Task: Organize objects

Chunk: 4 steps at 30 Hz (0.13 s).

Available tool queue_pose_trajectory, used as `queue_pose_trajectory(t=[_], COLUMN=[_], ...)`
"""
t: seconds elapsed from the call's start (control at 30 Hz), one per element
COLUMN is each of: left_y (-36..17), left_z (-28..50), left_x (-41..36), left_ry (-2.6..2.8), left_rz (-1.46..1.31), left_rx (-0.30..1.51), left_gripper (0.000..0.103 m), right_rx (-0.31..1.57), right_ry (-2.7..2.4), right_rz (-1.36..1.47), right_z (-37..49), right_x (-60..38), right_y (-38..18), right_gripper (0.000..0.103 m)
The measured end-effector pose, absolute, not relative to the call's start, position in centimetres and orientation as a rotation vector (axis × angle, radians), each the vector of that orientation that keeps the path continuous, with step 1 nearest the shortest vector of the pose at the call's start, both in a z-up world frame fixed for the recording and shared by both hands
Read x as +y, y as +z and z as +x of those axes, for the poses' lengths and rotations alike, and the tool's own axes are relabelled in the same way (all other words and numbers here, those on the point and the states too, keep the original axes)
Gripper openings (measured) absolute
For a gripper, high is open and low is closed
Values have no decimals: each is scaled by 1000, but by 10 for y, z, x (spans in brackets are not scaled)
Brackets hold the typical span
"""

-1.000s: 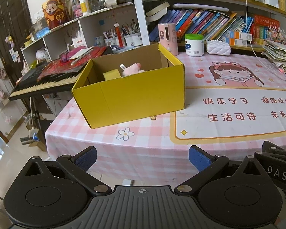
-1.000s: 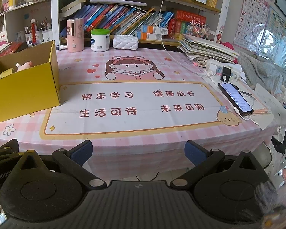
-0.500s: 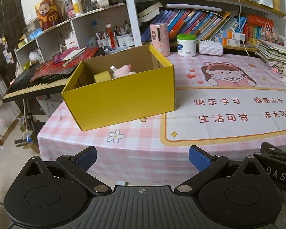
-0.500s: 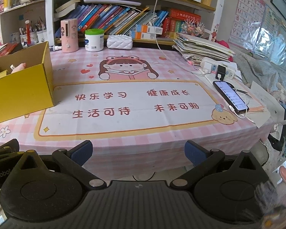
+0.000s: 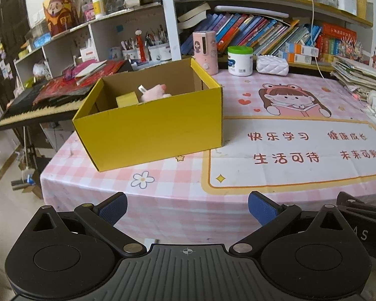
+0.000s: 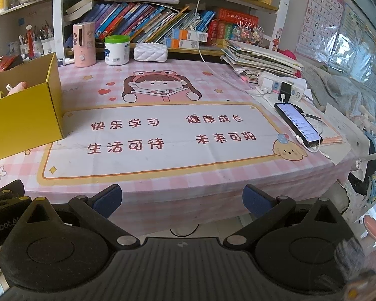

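While both claws hang off the near edge of the bench [image 6: 163, 175], neither grips anything: left claw [image 5: 186, 207] spread wide and empty, right claw [image 6: 180, 199] likewise released, blue pads [image 6: 107, 197] well apart.

Landmark: one yellow box [image 5: 153, 128], open-topped, sitting toward the bench's left end on the pink checked cloth. Inside it, two items visible from the left wrist view: one pink plush thing [image 5: 155, 91] and one yellow block [image 5: 126, 99] just to its left, touching or nearly so; cannot tell which. A small white tag pokes up at the plush.

Behind the box's right corner, in a row along the back: one pink cylindrical container [image 6: 84, 45], one white jar with green lid [image 6: 116, 50], one white quilted pouch [image 6: 151, 52].

Right of the box, the printed mat area lies bare. Far right of the box: one phone [image 6: 297, 121], screen lit, cable attached; one white power strip [image 6: 280, 86] behind it; one stack of papers [image 6: 258, 60] beyond that.

Left of the box, off the bench: one keyboard [image 5: 37, 106].
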<state>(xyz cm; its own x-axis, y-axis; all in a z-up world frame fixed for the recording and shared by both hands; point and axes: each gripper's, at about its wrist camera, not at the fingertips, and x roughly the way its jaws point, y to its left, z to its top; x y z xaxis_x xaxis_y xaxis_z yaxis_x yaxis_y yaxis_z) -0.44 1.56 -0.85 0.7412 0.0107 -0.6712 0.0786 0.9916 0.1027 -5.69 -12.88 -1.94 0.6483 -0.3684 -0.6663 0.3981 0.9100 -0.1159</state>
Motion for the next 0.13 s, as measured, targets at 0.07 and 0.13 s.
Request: queue_pose_trajectory(t=[0.07, 0.13], left_y=[-9, -9], left_z=[-3, -2], left_x=[17, 17], left_ry=[-36, -44], left_rz=[120, 125], left_rx=[736, 729], left_gripper=[103, 103], right_rx=[753, 759], right_ry=[-431, -426], right_rz=[42, 40], right_z=[-55, -53], right_x=[-128, -127], right_y=[-21, -22], right_gripper=[103, 103])
